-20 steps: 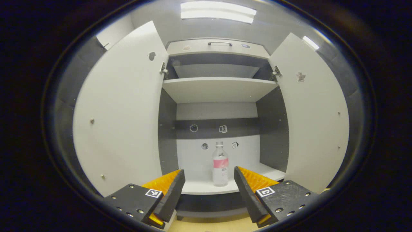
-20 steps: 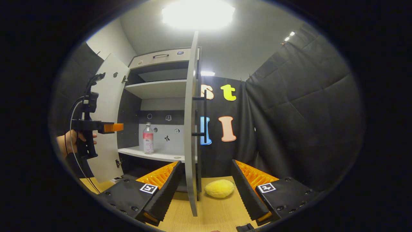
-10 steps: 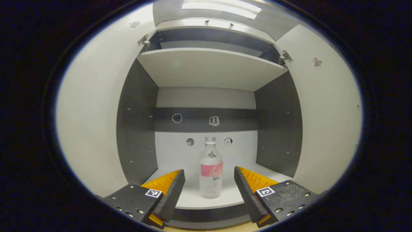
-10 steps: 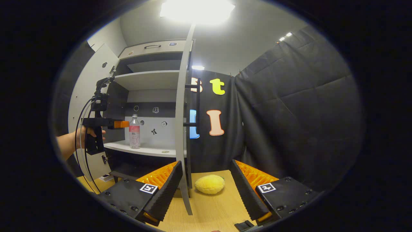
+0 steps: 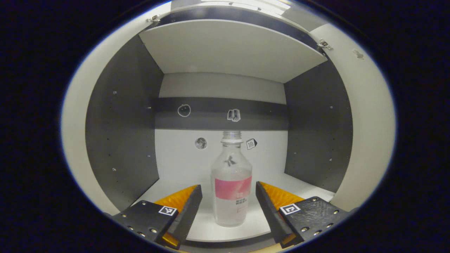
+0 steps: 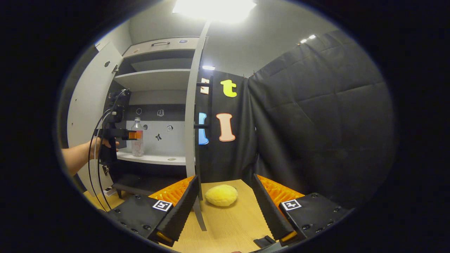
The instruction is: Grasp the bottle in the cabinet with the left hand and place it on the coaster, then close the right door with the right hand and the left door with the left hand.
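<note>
The left gripper (image 5: 229, 196) has moved in close; its fingers are apart around the bottle (image 5: 231, 182), standing on the cabinet shelf (image 5: 211, 230). The right gripper (image 6: 225, 196) hangs open.

Bright ceiling light (image 6: 214, 5); wooden floor (image 6: 232, 225), perhaps tabletop.

- Your yellow plush item (image 6: 221, 195) lies on the wooden desk (image 6: 232, 225).
- Small stickers (image 5: 233, 115) mark the back panel you face.
- Ceiling light (image 6: 214, 6) on.
</note>
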A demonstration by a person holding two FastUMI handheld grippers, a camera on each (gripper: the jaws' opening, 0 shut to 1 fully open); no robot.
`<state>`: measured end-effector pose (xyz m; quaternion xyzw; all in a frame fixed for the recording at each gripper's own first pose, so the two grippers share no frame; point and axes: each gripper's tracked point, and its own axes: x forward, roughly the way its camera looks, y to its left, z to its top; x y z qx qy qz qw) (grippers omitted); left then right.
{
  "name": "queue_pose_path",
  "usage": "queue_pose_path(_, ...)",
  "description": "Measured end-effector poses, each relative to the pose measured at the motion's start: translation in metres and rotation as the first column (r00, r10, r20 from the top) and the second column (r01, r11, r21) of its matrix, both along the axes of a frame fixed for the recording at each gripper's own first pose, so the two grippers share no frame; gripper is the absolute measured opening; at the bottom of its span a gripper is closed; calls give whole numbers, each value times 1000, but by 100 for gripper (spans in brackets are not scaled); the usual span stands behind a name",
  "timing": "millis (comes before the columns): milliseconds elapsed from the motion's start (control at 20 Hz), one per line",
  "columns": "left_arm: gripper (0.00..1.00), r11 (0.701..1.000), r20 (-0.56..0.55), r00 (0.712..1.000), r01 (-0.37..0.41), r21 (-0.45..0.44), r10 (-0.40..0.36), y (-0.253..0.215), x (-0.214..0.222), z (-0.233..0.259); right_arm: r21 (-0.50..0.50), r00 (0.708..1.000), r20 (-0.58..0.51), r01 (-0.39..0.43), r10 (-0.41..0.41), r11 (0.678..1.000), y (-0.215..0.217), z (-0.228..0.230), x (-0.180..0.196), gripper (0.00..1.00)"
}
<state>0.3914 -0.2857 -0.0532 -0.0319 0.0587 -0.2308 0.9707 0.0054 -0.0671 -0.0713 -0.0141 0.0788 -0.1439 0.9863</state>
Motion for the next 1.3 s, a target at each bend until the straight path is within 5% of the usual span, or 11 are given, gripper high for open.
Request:
queue_pose_path(200,90,1000,-7,1000,-10,16,10,-4,15,-8,8,1000,-27,16,-16,1000,0,-10,-5,96)
queue_pose_path(300,76,1000,-2,1000,-8,25,8,-1,18,-10,14,999,-32,13,-13,1000,2,-11,-5,96)
queue_pose_path(400,72,1000,-1,1000,-9,18,9,-1,21,-9,12,999,-31,8,-8,1000,3,-10,-5,96)
queue_pose_path(450,79,1000,-1,1000,-4,12,4,0,20,-8,9,1000,-28,4,-4,1000,4,-9,-5,96)
queue_pose_path(500,70,1000,-4,1000,2,7,-2,-1,18,-8,5,1000,-25,0,0,1000,4,-9,-6,96)
queue_pose_path(600,70,1000,-3,1000,-2,-3,2,2,15,-4,5,1000,-26,-13,13,1000,7,-8,-7,93)
queue_pose_path(1300,70,998,96,994,-56,-27,59,37,-92,27,44,985,-14,-173,173,984,19,-2,-29,93)
